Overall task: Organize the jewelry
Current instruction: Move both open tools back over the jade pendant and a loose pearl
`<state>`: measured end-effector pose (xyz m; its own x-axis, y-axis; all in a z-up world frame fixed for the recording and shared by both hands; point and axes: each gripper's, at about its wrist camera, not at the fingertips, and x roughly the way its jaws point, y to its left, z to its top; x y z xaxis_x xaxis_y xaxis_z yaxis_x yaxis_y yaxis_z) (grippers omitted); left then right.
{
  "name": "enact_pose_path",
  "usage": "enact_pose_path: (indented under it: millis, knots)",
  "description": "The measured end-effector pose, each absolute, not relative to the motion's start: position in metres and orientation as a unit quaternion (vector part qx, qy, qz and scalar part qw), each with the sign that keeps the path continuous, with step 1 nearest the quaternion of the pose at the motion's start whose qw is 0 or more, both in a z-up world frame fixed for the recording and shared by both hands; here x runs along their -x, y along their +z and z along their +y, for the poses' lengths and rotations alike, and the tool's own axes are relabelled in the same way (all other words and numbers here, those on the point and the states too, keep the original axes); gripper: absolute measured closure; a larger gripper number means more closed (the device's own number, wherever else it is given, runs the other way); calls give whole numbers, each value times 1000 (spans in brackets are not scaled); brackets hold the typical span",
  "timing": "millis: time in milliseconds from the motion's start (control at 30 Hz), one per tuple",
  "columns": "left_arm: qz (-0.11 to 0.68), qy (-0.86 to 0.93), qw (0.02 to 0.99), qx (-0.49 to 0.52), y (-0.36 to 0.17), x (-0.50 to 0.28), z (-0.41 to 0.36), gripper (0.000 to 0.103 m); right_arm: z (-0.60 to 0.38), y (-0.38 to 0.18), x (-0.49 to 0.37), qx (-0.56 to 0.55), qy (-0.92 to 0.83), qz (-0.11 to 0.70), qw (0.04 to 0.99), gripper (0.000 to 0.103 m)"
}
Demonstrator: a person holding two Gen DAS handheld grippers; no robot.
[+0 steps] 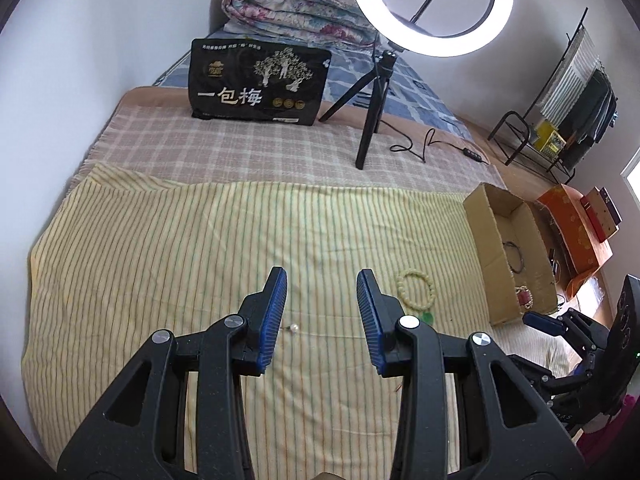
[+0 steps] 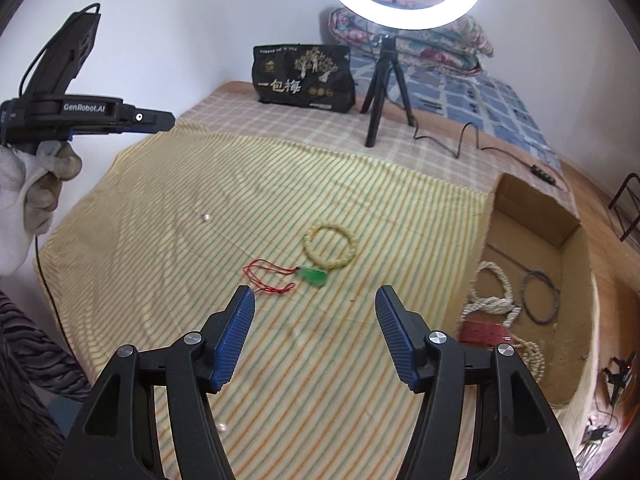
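On the yellow striped cloth (image 2: 360, 184) lie a cream bead bracelet (image 2: 330, 246), a green pendant (image 2: 314, 276) on a red cord (image 2: 266, 280), and a small pearl (image 2: 207, 218). Another pearl (image 2: 221, 427) lies beside my right gripper's left finger. My right gripper (image 2: 315, 289) hovers open just short of the pendant, holding nothing. My left gripper (image 1: 321, 272) is open above the cloth, with the pearl (image 1: 294, 328) lying loose below its jaws. The bracelet (image 1: 416, 290) lies to its right. A cardboard box (image 2: 532, 208) at the right holds a pearl necklace (image 2: 492, 300) and a dark bangle (image 2: 540, 298).
A ring light on a black tripod (image 1: 374, 96) stands behind the cloth, its cable (image 1: 424, 146) trailing right. A black snack bag (image 1: 256, 80) and a folded quilt (image 1: 296, 4) sit further back. Orange boxes (image 1: 576, 224) lie beyond the cardboard box (image 1: 492, 204). A gloved hand (image 2: 36, 184) holds the left gripper.
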<state>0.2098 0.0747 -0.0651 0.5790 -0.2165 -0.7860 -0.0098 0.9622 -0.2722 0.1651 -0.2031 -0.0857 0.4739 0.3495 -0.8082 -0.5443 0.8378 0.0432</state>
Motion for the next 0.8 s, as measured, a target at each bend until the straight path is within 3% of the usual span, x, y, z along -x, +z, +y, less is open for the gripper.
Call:
enact_pose_path:
  millis: [800]
  knots:
    - [545, -63, 829, 109, -149, -213, 79, 67, -175, -166, -211, 55, 245, 540, 803, 41]
